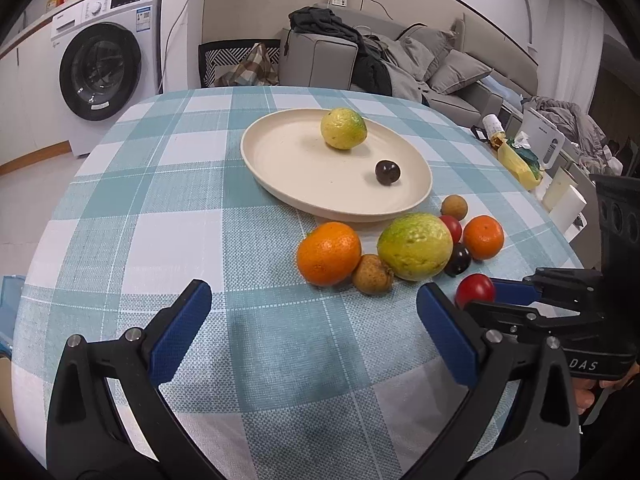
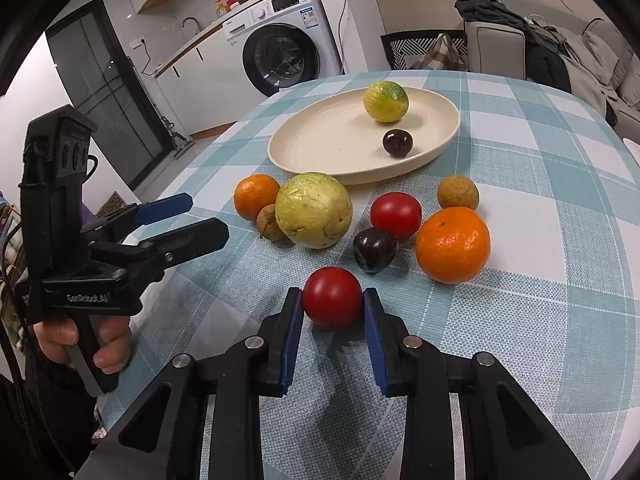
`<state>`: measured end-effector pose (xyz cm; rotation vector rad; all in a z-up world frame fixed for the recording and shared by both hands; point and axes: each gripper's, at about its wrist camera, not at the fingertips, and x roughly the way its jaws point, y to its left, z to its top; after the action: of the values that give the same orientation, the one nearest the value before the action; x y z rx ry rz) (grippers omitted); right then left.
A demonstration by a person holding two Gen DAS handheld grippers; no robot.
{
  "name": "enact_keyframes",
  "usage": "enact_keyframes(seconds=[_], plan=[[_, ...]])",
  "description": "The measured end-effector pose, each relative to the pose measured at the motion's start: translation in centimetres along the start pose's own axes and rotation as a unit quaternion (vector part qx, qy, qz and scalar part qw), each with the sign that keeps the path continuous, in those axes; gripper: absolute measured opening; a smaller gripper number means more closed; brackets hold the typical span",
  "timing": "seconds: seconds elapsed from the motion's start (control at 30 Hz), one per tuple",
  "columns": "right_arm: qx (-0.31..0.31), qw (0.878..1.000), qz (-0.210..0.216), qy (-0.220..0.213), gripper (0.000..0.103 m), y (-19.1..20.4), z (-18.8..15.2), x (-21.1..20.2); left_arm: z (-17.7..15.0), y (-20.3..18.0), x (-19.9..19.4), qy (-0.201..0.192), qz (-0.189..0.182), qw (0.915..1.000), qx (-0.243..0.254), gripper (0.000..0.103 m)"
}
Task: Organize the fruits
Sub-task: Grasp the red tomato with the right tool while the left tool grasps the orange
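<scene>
My right gripper is clamped on the near red tomato, which sits on the tablecloth short of the plate. Left gripper wide open, holding nothing. Squeeze lightly, lift straight, clear the dark plum.

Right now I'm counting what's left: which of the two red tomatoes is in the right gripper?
The nearer tomato, alone at the cluster's front, clamped by the right gripper. The other tomato sits free among the fruit.
</scene>
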<state>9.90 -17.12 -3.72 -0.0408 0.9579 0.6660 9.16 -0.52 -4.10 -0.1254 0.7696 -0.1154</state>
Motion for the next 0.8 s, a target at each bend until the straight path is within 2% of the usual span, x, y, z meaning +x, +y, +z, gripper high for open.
enact_keyframes(seconds=[0.2,0.27,0.33,0.43,0.6,0.8], plan=[[-0.003,1.0,0.006,-0.012,0.031,0.1,0.1,-0.4,0.5,0.0,0.6,0.003,0.015,0.9999,0.002,0.1],[-0.001,1.0,0.007,-0.018,0.031,0.1,0.2,-0.6,0.7,0.2,0.9,0.006,0.013,0.9999,-0.002,0.094],[-0.001,1.0,0.008,-0.022,0.031,0.1,0.2,-0.8,0.9,0.4,1.3,0.01,0.01,0.9999,-0.008,0.081],[0.002,1.0,0.011,-0.026,0.031,0.0,0.4,-1.0,1.0,0.7,1.8,0.02,0.0,0.9996,-0.019,0.075],[0.0,1.0,0.01,-0.029,0.031,0.0,0.4,-1.2,1.4,1.3,2.2,0.016,-0.017,0.9991,-0.035,0.07],[0.0,1.0,0.011,-0.029,0.031,0.0,0.4,-1.2,2.0,1.5,3.3,0.023,-0.034,0.998,-0.048,0.053]])
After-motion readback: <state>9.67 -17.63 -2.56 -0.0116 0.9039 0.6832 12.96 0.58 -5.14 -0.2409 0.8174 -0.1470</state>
